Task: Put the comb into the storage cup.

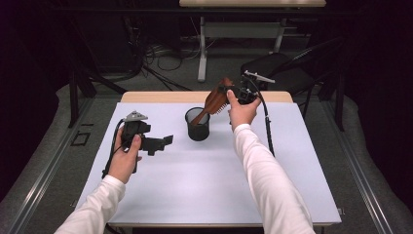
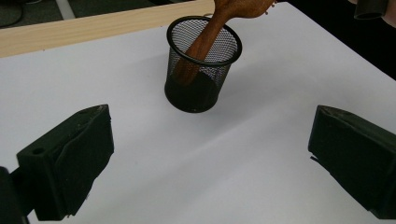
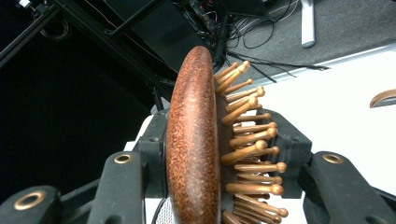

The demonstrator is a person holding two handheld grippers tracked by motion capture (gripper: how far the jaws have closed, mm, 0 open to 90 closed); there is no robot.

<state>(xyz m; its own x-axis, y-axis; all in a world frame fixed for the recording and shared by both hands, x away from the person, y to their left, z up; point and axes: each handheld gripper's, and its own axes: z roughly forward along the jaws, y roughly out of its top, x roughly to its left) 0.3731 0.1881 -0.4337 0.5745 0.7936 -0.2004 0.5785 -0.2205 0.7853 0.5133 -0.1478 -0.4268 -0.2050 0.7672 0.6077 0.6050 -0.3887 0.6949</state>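
Observation:
A brown wooden hairbrush [image 1: 215, 100] leans with its handle down inside a black mesh cup [image 1: 197, 125] near the back middle of the white table. My right gripper [image 1: 227, 95] is shut on the brush's head, above and to the right of the cup. In the right gripper view the brush head [image 3: 194, 140] stands edge-on between the jaws of my right gripper [image 3: 226, 182], its wooden pins pointing right. My left gripper [image 1: 163, 142] rests open left of the cup. In the left gripper view the left gripper [image 2: 210, 158] stands wide with only table between its jaws, facing the cup [image 2: 203, 70] and brush handle [image 2: 205, 39].
The white table surface [image 1: 195, 185] spreads toward the near edge, with a wooden strip [image 1: 160, 96] along its back. A dark chair [image 1: 280, 68] and a desk frame [image 1: 202, 53] stand on the floor behind. A cable [image 1: 267, 126] trails from the right gripper.

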